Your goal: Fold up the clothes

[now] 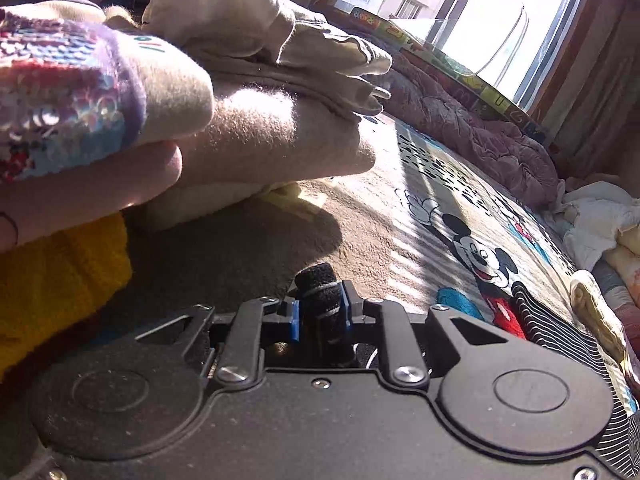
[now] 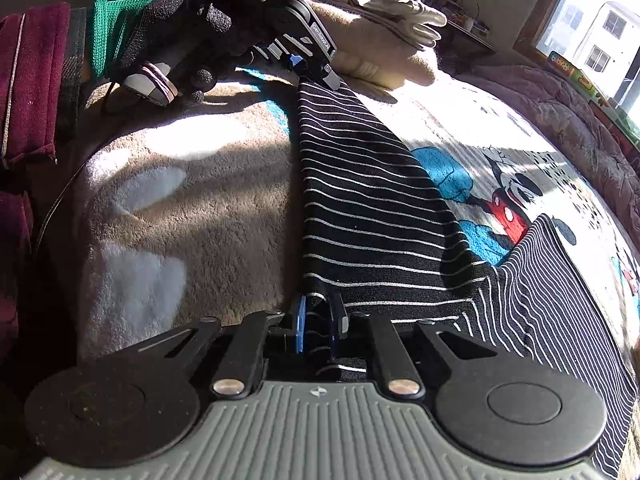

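Both grippers are pinching the same black striped shirt, stretching its edge taut between them above the cartoon blanket on the bed. The right gripper is angling steeply downward, its jaws nearly together on a bunched corner of the cloth. The left gripper, held by a gloved hand with a green cuff, is tilting down more gently and clamping the far corner, rolled into a dark wad between its fingers. The rest of the shirt is lying flat to the right. A stack of folded clothes is sitting behind.
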`<control>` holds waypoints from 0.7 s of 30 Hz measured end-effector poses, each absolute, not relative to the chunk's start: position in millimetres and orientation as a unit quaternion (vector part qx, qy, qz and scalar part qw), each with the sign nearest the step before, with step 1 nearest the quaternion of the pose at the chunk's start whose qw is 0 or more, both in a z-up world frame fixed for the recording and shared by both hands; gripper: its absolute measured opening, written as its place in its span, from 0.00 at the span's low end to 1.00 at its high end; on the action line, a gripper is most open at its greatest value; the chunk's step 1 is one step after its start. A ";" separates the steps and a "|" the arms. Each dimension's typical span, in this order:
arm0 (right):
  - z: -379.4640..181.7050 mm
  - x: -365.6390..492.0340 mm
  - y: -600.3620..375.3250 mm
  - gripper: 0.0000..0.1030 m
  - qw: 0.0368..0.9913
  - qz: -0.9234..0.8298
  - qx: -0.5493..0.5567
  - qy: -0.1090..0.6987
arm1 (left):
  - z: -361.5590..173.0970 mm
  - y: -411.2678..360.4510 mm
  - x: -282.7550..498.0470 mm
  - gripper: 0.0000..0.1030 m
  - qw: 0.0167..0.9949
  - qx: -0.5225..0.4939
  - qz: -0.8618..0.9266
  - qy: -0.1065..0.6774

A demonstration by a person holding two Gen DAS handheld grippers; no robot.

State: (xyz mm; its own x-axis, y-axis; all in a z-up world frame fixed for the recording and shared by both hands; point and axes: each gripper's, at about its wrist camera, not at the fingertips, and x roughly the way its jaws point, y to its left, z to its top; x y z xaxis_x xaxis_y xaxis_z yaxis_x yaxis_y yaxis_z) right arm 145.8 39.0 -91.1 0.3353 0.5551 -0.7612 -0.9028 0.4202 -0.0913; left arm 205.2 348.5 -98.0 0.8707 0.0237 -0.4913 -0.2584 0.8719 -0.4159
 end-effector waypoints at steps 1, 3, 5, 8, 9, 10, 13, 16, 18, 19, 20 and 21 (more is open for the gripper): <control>-86.1 155.2 33.9 0.04 0.760 0.493 -0.227 0.358 | -95.0 349.7 204.4 0.16 0.940 -0.243 0.071 0.227; -79.7 163.5 26.9 0.02 0.729 0.526 -0.197 0.390 | -94.3 353.7 206.5 0.17 0.940 -0.246 0.074 0.226; -80.6 157.1 28.3 0.02 0.717 0.528 -0.230 0.393 | -101.1 360.4 212.1 0.25 0.926 -0.255 0.092 0.264; -74.8 148.8 26.5 0.02 0.723 0.531 -0.217 0.384 | -96.4 364.3 207.3 0.43 0.921 -0.253 0.109 0.275; -70.2 147.2 25.3 0.06 0.730 0.533 -0.197 0.379 | -89.9 360.9 205.2 0.43 0.927 -0.234 0.113 0.272; -66.3 145.9 25.2 0.07 0.737 0.534 -0.182 0.372 | -83.4 357.5 203.3 0.43 0.932 -0.215 0.117 0.268; -62.1 149.9 33.6 0.18 0.767 0.519 -0.162 0.341 | -72.9 343.7 205.0 0.43 0.946 -0.158 0.118 0.257; -66.9 160.5 48.1 0.20 0.797 0.488 -0.155 0.321 | -69.8 334.4 217.6 0.43 0.952 -0.132 0.092 0.260; -77.4 165.2 56.9 0.26 0.804 0.475 -0.153 0.324 | -72.3 336.1 232.1 0.43 0.948 -0.127 0.087 0.277; -83.6 166.2 60.8 0.33 0.805 0.471 -0.155 0.326 | -74.5 337.7 241.6 0.43 0.945 -0.124 0.086 0.291; -89.8 165.3 63.3 0.35 0.805 0.468 -0.160 0.328 | -78.4 340.9 247.2 0.44 0.940 -0.132 0.083 0.303; -95.9 164.1 65.4 0.36 0.805 0.464 -0.165 0.330 | -82.4 344.1 252.9 0.46 0.935 -0.139 0.080 0.316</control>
State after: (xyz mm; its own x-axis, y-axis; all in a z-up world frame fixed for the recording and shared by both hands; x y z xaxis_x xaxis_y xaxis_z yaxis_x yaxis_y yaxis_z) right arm 164.1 65.4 -95.9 0.3509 0.6384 -0.6851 -0.8565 0.5145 0.0407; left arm 252.9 344.1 -82.4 0.7876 0.0626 -0.6129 -0.2383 0.9483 -0.2094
